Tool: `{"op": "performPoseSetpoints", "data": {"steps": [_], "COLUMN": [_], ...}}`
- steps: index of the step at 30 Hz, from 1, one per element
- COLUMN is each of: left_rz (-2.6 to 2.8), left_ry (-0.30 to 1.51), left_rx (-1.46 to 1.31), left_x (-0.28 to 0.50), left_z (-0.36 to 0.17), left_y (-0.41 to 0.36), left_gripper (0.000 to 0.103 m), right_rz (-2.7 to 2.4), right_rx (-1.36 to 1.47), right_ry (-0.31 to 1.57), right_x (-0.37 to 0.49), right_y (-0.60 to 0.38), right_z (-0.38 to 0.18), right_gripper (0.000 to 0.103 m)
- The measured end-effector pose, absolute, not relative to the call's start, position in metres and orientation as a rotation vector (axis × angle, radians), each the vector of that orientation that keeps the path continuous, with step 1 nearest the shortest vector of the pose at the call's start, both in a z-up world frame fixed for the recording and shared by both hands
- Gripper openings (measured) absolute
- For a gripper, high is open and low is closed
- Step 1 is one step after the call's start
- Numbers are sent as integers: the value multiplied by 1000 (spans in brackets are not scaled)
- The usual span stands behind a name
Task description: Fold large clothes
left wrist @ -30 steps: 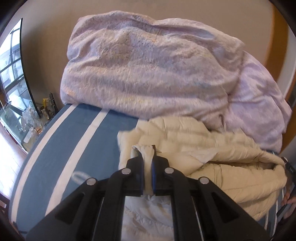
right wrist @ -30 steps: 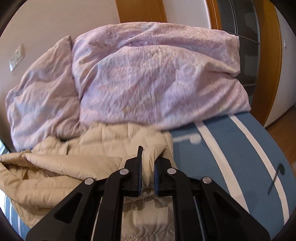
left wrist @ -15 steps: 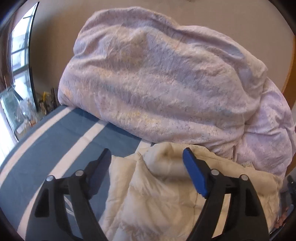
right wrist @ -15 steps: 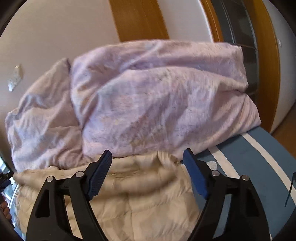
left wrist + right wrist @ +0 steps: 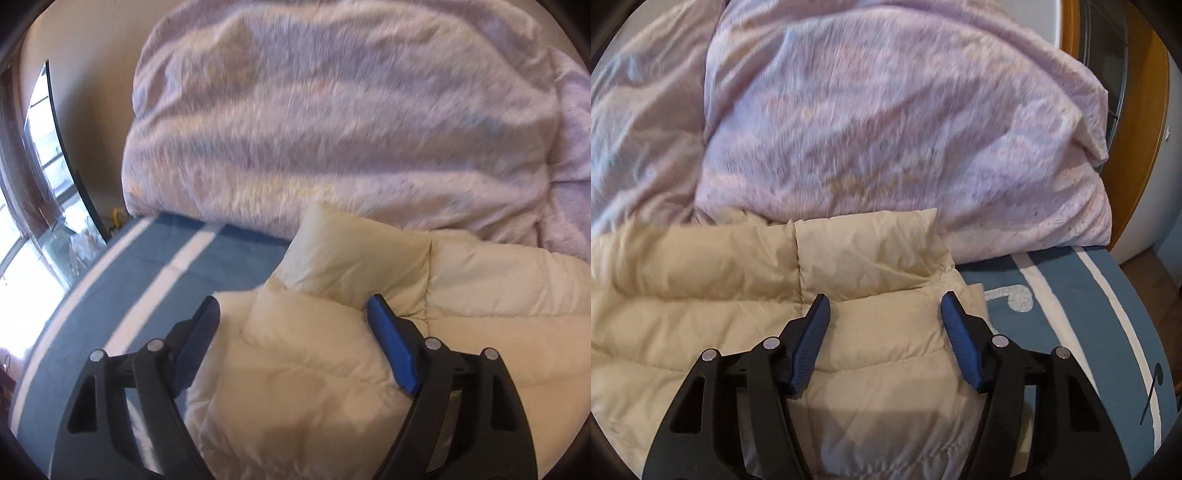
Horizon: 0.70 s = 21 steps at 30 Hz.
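Step in hand: release after a fold. The cream quilted down jacket [image 5: 369, 332] lies on the blue striped bed [image 5: 155, 266]. Left claw [image 5: 293, 314] opening wide, right claw [image 5: 884, 310] narrowing; neither pinches fabric. Next move: regrip an edge.

Cream jacket [image 5: 332, 369] out of both hand-held grippers.

close wrist views, shared jacket [image 5: 332, 369]

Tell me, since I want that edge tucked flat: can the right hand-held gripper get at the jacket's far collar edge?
Probably yes. The right hand-held gripper hangs over the cream puffer jacket, jaws closing with nothing pinched. Only jacket lies before the collar edge, which rests against the lilac duvet.
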<state>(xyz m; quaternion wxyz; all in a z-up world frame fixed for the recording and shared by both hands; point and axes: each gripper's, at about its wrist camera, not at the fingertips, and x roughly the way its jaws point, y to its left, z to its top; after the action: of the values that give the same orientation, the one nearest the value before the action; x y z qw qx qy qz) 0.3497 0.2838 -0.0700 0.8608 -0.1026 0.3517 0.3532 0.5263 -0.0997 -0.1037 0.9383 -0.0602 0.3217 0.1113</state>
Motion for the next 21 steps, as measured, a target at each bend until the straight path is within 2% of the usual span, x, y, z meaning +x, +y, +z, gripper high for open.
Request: {"op": "performPoseSetpoints", "data": {"steps": [3, 8, 11, 21], "left_rz": [742, 757, 755, 750], "left_ry": [748, 832, 877, 914], "left_rx": [-233, -258, -269, -313], "left_x": [353, 365, 372, 375], "left_z": [-79, -92, -100, -108], "left_y": [291, 299, 303, 309], "left_gripper": [84, 97, 101, 101], "right_rz": [236, 261, 256, 262], "right_rx": [-147, -118, -134, -123], "right_ry": [681, 767, 793, 808], "right_x": [532, 548, 553, 558], "right_y": [-93, -97, -94, -95], "right_z": [-111, -123, -127, -131], "right_gripper": [65, 67, 69, 72]}}
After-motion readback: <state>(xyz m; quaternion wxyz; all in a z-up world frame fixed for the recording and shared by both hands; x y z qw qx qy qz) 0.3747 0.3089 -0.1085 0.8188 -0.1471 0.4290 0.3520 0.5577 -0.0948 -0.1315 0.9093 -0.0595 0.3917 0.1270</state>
